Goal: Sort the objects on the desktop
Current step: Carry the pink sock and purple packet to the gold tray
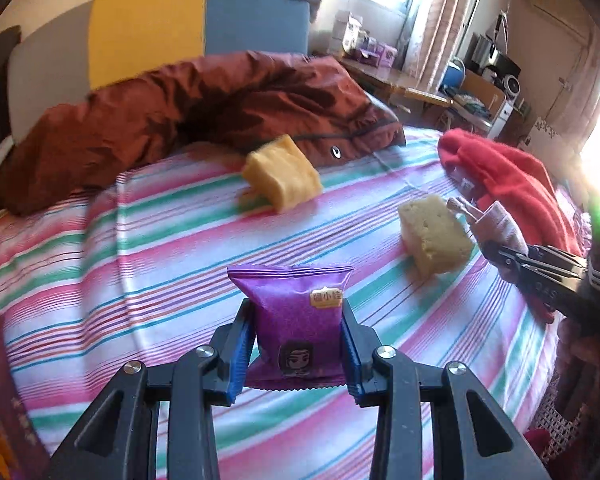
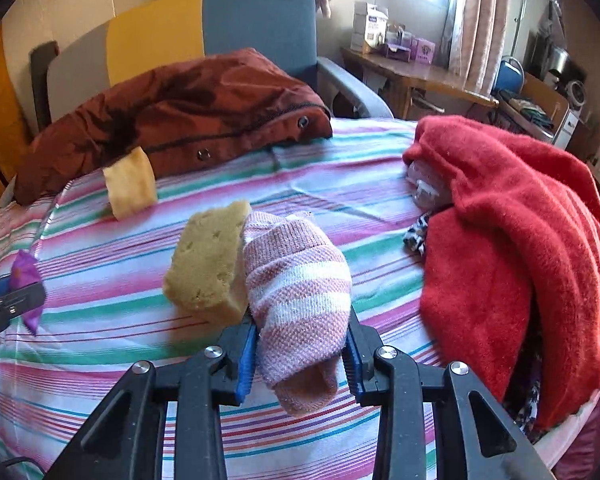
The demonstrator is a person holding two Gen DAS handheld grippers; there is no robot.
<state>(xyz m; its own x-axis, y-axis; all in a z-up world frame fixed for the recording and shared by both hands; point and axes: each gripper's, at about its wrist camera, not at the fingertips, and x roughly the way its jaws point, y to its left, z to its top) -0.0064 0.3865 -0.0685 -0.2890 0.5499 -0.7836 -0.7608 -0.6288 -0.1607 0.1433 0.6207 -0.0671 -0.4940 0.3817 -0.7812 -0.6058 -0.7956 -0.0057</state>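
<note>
A purple snack packet [image 1: 300, 320] is clamped upright between the blue-padded jaws of the left gripper [image 1: 298, 344], which is held above a striped bedsheet [image 1: 140, 248]. A rolled pink-and-white striped sock [image 2: 300, 292] is gripped between the jaws of the right gripper [image 2: 302, 354], the roll being pinched on both sides and its toe end hanging below the pads. In the right wrist view, a pale yellow sponge [image 2: 208, 264] is seen lying on the sheet just beside the sock, on its left, with its edge touching or nearly touching the roll; which of the two cannot be told. A second, more orange sponge [image 2: 130, 186] is set farther back, against a rust-brown jacket [image 2: 172, 120] that is heaped along the far edge of the bed. A red fleece garment [image 2: 512, 240] is piled on the right side of the sheet, and a leopard-print cloth [image 2: 416, 236] is partly covered by it. In the left wrist view, the two sponges are seen well apart, beyond the packet.
</note>
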